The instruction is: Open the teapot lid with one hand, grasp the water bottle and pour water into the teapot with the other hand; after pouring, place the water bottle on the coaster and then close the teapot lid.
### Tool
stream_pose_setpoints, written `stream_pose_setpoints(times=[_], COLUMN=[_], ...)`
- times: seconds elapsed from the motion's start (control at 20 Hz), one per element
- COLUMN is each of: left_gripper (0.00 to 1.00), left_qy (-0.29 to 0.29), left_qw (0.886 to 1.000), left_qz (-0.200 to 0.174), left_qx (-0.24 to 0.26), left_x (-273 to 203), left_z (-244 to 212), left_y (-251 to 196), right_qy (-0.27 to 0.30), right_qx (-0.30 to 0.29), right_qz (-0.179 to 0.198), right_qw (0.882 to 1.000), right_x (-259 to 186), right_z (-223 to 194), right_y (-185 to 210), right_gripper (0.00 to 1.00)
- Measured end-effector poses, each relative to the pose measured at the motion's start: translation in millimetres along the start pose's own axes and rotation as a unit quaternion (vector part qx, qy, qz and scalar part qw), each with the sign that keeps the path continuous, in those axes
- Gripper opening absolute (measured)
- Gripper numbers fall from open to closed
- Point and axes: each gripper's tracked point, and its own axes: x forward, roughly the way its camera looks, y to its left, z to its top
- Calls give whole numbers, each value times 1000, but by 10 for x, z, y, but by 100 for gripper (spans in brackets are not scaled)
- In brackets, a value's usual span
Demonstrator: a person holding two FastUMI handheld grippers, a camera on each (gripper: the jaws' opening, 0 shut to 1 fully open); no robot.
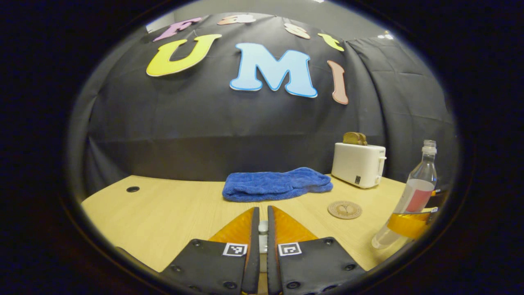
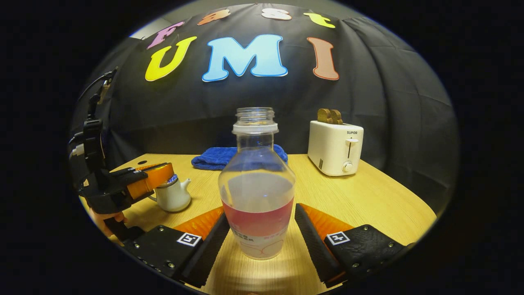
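A pale wooden table [image 2: 368, 196] runs back to the black cloth wall [image 1: 196, 123], with a round cable hole [image 1: 132, 189] near its far left corner. Against the wall lies a folded blue towel [image 1: 276, 184], and to its right stands a white toaster [image 2: 335, 147] with two slices of bread [image 2: 330, 116] sticking up. A round coaster [image 1: 344, 209] sits bare on the wood in front of the toaster.

In the right gripper view, the right gripper [image 2: 260, 229] has its fingers spread to either side of the uncapped water bottle [image 2: 257, 184], which stands upright on the table; whether the fingers touch it I can't tell. Over at the left, the left gripper [image 2: 157, 174] sits on top of the small white teapot [image 2: 172, 194], its fingers around the lid [image 2: 172, 179].

In the left gripper view those fingers [image 1: 253, 229] are nearly together, pinching a small white knob [image 1: 263, 226] between them.
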Motion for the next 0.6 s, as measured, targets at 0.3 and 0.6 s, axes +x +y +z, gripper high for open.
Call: stream_pose_setpoints(times=[0.3,0.6], left_gripper=[14,14], left_qy=[-19,-41], left_qw=[1000,999], left_qz=[-2,9], left_qx=[-12,-4], left_x=[-56,-279], left_z=[141,388], left_y=[13,215], right_qy=[5,-4], right_qx=[3,-1], right_qz=[2,-4], right_qw=[1000,1000], right_x=[43,35], right_z=[-37,9], right_y=[16,-19], right_gripper=[95,95])
